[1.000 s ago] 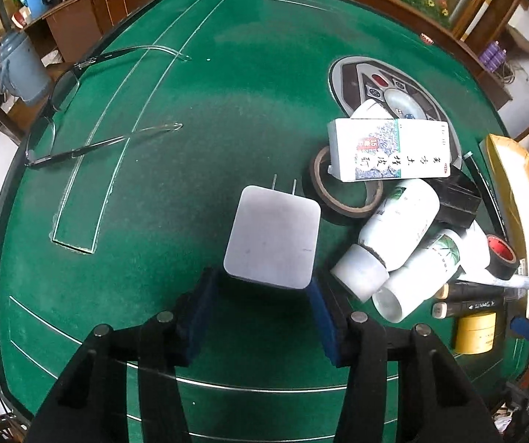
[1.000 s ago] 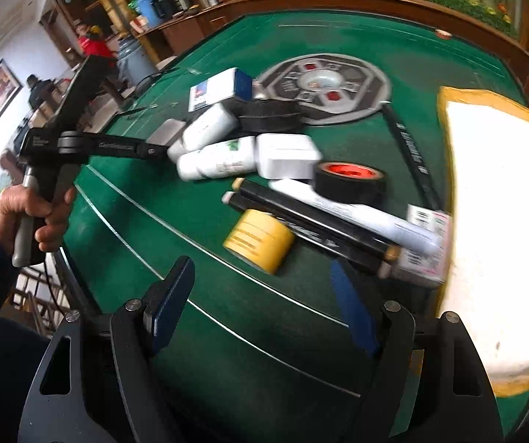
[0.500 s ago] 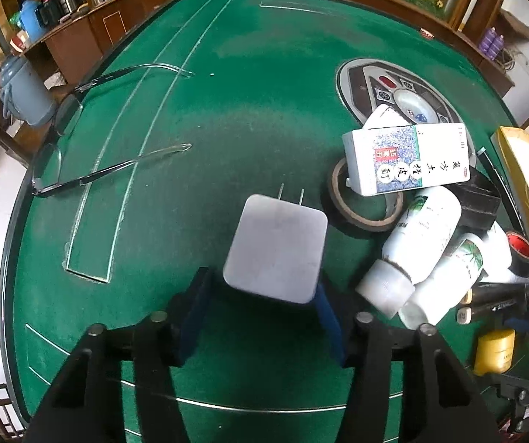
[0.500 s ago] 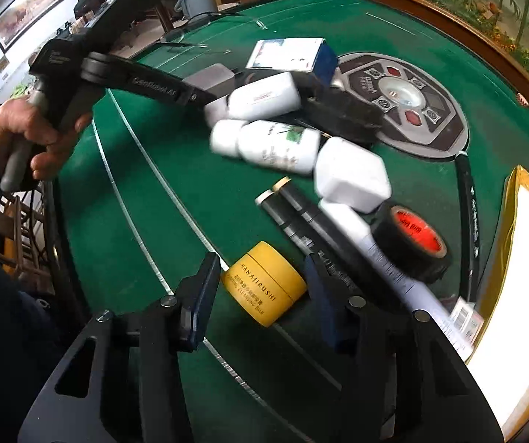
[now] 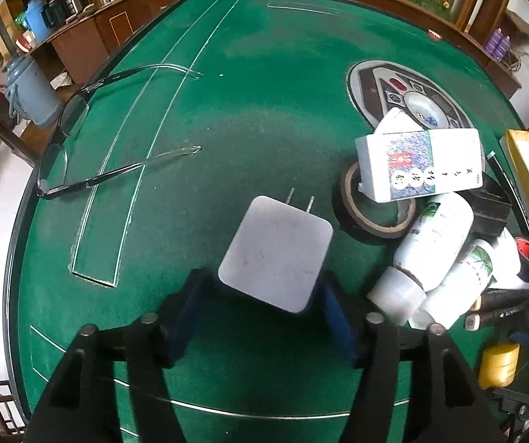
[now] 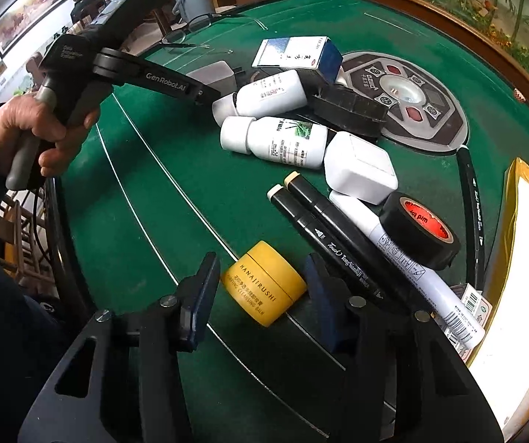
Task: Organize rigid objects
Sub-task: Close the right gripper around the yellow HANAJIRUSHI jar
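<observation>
The green felt tabletop (image 5: 271, 103) carries everything, with a round control panel (image 5: 408, 96) set into it toward the far right edge. A padded yellow envelope (image 6: 522, 258) lies along the right edge. Beside the panel sits a heap: a printed carton (image 5: 423, 166) resting on a roll of dark tape (image 5: 367, 214), with two white bottles (image 5: 438, 236) touching below it. Spectacles (image 5: 79, 140) lie open near the left edge.

The grey plug adapter (image 5: 275, 251) lies near the middle, prongs pointing away. The left gripper (image 5: 260, 317) has just been opening; its fingers (image 5: 186, 313) stand beside the adapter with a gap on the left.

The yellow balm jar (image 6: 264, 282) lies on its side near the front edge, just beside two black markers (image 6: 330, 236). The right gripper (image 6: 260, 291) has its fingers (image 6: 201, 295) on either side of the jar, close against it; I cannot tell whether they press.
</observation>
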Action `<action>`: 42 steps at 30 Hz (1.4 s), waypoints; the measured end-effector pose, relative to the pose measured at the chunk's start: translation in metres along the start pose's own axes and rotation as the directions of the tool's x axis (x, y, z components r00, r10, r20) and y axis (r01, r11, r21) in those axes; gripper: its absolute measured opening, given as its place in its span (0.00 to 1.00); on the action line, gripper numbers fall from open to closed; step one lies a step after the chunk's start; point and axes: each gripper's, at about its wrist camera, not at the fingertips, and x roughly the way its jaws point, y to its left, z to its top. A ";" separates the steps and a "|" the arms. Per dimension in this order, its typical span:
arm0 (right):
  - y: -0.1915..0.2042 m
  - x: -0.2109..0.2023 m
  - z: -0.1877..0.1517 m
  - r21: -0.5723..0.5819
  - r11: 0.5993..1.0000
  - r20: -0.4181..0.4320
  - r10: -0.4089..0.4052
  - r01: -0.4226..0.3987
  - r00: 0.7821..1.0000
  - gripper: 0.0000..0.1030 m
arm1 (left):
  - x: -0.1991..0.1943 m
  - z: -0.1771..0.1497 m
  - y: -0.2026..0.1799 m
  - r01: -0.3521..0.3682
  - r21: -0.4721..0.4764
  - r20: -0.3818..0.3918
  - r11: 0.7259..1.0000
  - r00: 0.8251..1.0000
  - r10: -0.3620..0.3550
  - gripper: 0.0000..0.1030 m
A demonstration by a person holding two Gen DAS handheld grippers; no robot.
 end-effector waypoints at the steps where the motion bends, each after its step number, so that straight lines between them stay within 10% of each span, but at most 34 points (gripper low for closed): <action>1: 0.000 0.001 0.000 -0.002 1.000 0.001 0.001 -0.001 1.000 0.47 | 0.000 0.000 0.001 0.003 0.005 0.006 1.000 1.000 -0.003 0.65; 6: 0.000 0.000 -0.001 0.006 1.000 -0.002 0.014 -0.014 1.000 0.46 | -0.003 -0.005 0.005 0.010 0.006 0.038 1.000 0.999 -0.010 0.46; 28: -0.020 -0.030 -0.019 0.215 0.973 0.112 0.064 -0.087 0.992 0.46 | -0.042 -0.022 -0.018 0.102 0.012 0.078 0.995 0.992 -0.103 0.44; 31: -0.027 -0.040 -0.023 0.252 0.962 0.147 0.065 -0.101 0.987 0.46 | -0.053 -0.018 -0.028 0.115 0.037 0.100 0.993 0.988 -0.118 0.42; 33: -0.034 -0.046 -0.026 0.274 0.954 0.167 0.072 -0.117 0.983 0.46 | -0.059 -0.016 -0.035 0.134 0.055 0.105 0.989 0.985 -0.139 0.23; 42: -0.047 -0.054 -0.042 0.319 0.939 0.191 0.070 -0.129 0.979 0.46 | -0.041 -0.016 -0.033 0.089 0.009 0.033 0.996 0.995 -0.090 0.24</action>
